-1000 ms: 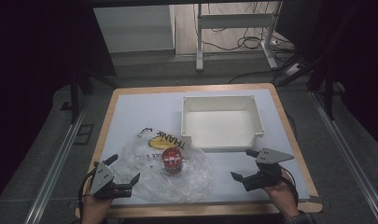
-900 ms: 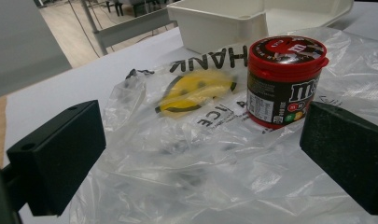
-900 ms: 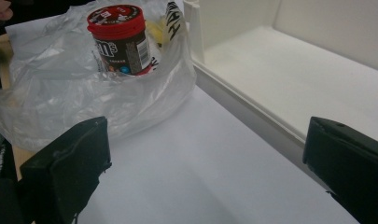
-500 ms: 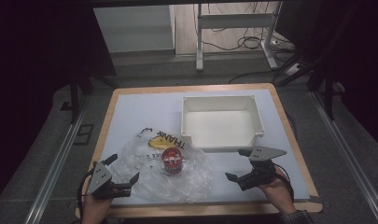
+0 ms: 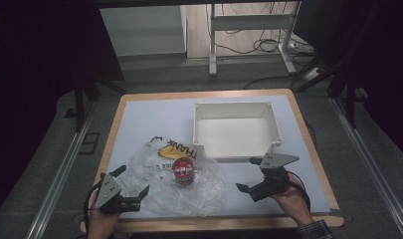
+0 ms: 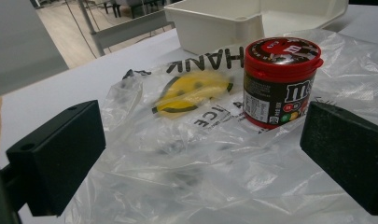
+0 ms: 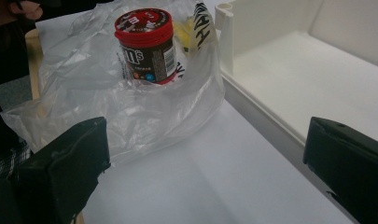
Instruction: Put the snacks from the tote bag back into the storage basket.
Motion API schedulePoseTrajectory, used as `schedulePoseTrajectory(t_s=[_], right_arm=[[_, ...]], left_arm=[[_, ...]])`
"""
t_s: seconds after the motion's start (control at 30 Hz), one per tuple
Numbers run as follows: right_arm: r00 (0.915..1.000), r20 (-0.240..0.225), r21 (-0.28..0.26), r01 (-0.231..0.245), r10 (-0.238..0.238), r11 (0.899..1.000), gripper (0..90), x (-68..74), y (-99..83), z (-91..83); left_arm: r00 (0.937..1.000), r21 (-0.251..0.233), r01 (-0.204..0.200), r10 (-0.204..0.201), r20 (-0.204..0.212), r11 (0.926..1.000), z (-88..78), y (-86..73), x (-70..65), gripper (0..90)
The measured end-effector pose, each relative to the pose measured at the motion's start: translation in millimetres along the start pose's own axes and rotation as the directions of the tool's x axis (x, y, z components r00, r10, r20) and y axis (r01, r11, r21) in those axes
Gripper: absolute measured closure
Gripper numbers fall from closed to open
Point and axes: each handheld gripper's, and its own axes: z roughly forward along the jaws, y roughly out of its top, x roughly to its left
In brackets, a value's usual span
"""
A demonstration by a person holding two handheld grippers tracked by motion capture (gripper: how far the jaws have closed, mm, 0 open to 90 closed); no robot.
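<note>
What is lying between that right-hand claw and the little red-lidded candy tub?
First bare white table, then the crumpled edge of the clear plastic bag that the tub stands on. The right gripper view shows it, looking between the open right gripper.

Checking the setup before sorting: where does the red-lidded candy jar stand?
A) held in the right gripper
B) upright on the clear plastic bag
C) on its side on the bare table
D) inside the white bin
B: the candy jar stands upright on the crumpled plastic bag, outside the white bin.
</note>
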Motion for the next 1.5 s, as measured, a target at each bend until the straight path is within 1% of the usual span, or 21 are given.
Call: schedulePoseTrajectory(t_s=[0.13, 0.2, 0.33, 0.37, 0.47, 0.57, 0.67, 0.8, 0.83, 1.1, 1.2, 1.27, 1.33, 1.5], right_arm=[[1.0000, 0.007, -0.002, 0.003, -0.003, 1.000, 0.8, 0.6, 1.4, 1.8], [0.9996, 0.015, 0.010, 0.021, -0.022, 1.000, 0.8, 1.3, 3.7, 4.9], [0.9991, 0.012, 0.021, 0.041, -0.041, 0.999, 0.8, 2.2, 7.4, 8.9], [0.9985, 0.010, 0.027, 0.053, -0.053, 0.998, 0.9, 3.4, 10.3, 11.9], [0.9985, 0.000, 0.034, 0.055, -0.055, 0.998, 0.9, 4.4, 12.3, 14.7], [0.9990, -0.018, 0.044, 0.042, -0.042, 0.998, 0.9, 6.2, 13.9, 19.5], [0.9987, -0.029, 0.050, 0.044, -0.043, 0.998, 0.9, 7.5, 14.6, 21.6], [0.9977, -0.042, 0.044, 0.055, -0.054, 0.997, 1.0, 10.9, 17.2, 25.2], [0.9969, -0.048, 0.049, 0.064, -0.062, 0.997, 1.0, 12.4, 18.3, 27.7], [0.9945, -0.059, 0.075, 0.090, -0.086, 0.993, 1.1, 15.3, 22.0, 38.4], [0.9946, -0.067, 0.079, 0.085, -0.079, 0.993, 1.2, 15.3, 23.5, 39.9], [0.9950, -0.077, 0.077, 0.069, -0.063, 0.995, 1.2, 15.6, 25.8, 42.0], [0.9947, -0.082, 0.073, 0.068, -0.062, 0.995, 1.2, 16.3, 27.3, 44.3], [0.9932, -0.092, 0.085, 0.079, -0.071, 0.993, 1.2, 17.5, 29.6, 51.4]], left_arm=[[1.0000, 0.003, -0.002, 0.002, 0.000, 1.0000, -0.6, -0.3, -0.3, 0.0], [1.0000, 0.006, -0.008, 0.008, 0.000, 1.0000, -0.4, -0.4, -0.5, 0.0], [0.9999, 0.007, -0.013, 0.013, 0.002, 0.9999, -0.5, -0.5, -1.0, 0.0], [0.9999, 0.006, -0.014, 0.014, 0.003, 0.9999, -0.6, -0.6, -1.2, 0.0], [0.9999, 0.007, -0.015, 0.015, 0.004, 0.9999, -0.5, -0.6, -1.4, 0.0], [0.9998, 0.009, -0.020, 0.020, 0.008, 0.9998, -0.3, -0.7, -1.9, 0.0], [0.9997, 0.008, -0.021, 0.021, 0.009, 0.9997, 0.2, -0.7, -2.4, 0.0], [0.9995, 0.016, -0.030, 0.030, 0.010, 0.9994, 0.4, -0.6, -3.1, 0.0], [0.9994, 0.017, -0.032, 0.032, 0.010, 0.9993, 0.5, -0.6, -3.3, 0.0], [0.9992, 0.018, -0.039, 0.039, 0.011, 0.9991, 0.3, -0.6, -3.5, 0.0], [0.9991, 0.017, -0.040, 0.040, 0.011, 0.9990, 0.2, -0.6, -3.6, 0.0], [0.9991, 0.017, -0.041, 0.041, 0.011, 0.9990, 0.2, -0.6, -3.7, 0.0], [0.9990, 0.020, -0.044, 0.043, 0.011, 0.9989, 0.4, -0.6, -3.9, 0.0], [0.9987, 0.022, -0.049, 0.049, 0.011, 0.9986, 0.6, -0.6, -4.6, 0.0]])
